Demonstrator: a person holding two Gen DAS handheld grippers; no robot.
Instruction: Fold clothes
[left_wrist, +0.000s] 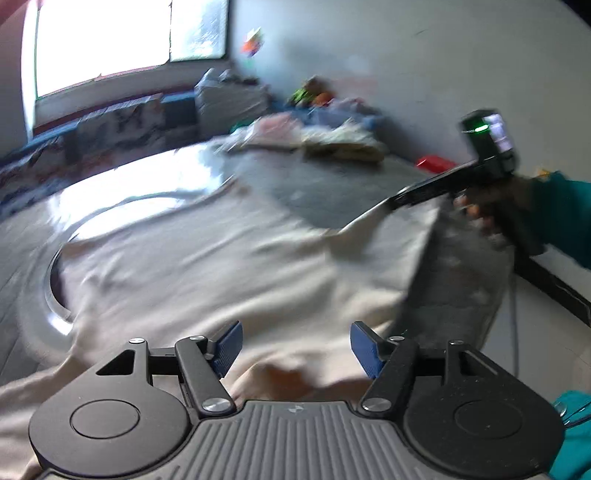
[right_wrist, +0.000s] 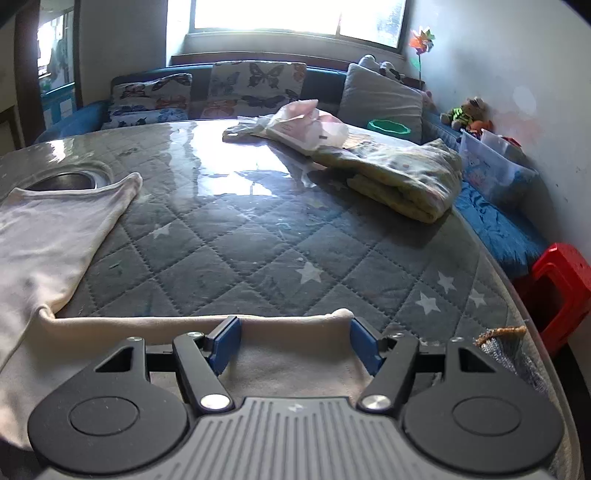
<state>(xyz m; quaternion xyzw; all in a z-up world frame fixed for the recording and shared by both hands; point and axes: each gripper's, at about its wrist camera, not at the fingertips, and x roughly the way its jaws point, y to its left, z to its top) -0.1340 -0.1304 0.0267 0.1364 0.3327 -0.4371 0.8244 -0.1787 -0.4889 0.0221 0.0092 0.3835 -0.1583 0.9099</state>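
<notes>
- A cream garment (right_wrist: 55, 236) lies spread flat on the bench (right_wrist: 258, 236), which wears a grey quilted cover with white stars under a glossy clear sheet.
- The garment takes up the near left part of the bench; its far corner reaches the rim of a round metal basin (right_wrist: 62, 181) sunk into the top.
- The right gripper (right_wrist: 295, 345) hangs over the garment's near hem — its blue fingers (right_wrist: 225, 343) stand apart, released, with cloth lying beneath and nothing pinched.
- The left gripper (left_wrist: 295, 347) is likewise spread over the cream cloth, its fingers (left_wrist: 229, 345) gripping nothing; this view is blurred.
- In the left wrist view the right gripper's black body shows at the right edge, held by a hand (left_wrist: 491, 210) in a teal sleeve (left_wrist: 561, 210).
- At the far side of the bench sit a folded yellow-green garment (right_wrist: 406, 177) and, just beside it, a pink-and-white plastic bag (right_wrist: 310, 125).
- A red stool (right_wrist: 557, 288) stands past the right edge of the bench, butterfly-print cushions (right_wrist: 255, 88) line the sofa behind.
</notes>
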